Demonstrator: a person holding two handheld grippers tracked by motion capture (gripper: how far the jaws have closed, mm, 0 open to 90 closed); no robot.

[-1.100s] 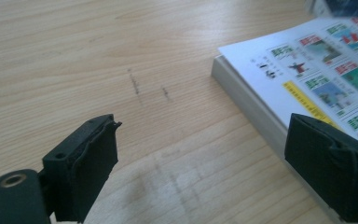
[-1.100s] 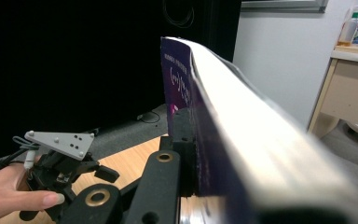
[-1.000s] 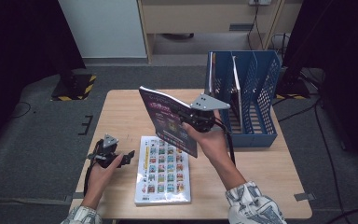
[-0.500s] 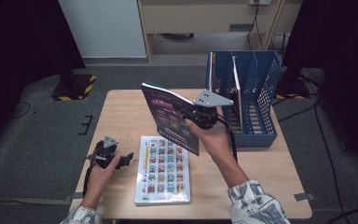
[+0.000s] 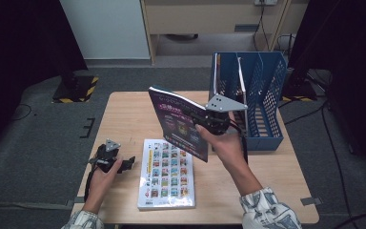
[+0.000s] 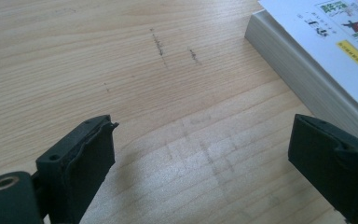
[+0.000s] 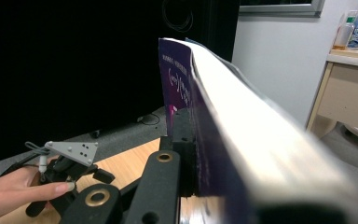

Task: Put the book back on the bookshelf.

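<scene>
Two books and two grippers are in play. Nearest the person, the left gripper (image 5: pixel 129 162) rests low on the tabletop (image 5: pixel 124 119) with its jaws spread wide and nothing between them; the left gripper view shows bare wood in the gap and the white book (image 6: pixel 317 60) just beyond its right jaw. That white book (image 5: pixel 167 174), its cover printed with rows of small pictures, lies flat on the tabletop, just beside the left gripper. Farther out and higher, the right gripper (image 5: pixel 205 125) is clamped on the purple book (image 5: pixel 178 121), held in the air and tilted, its cover facing the person; in the right gripper view its pages (image 7: pixel 261 140) run away from the jaws, which pinch the lower edge. Past the right gripper stands one blue file rack (image 5: pixel 267 95), on the tabletop's far right corner, apart from the purple book.
</scene>
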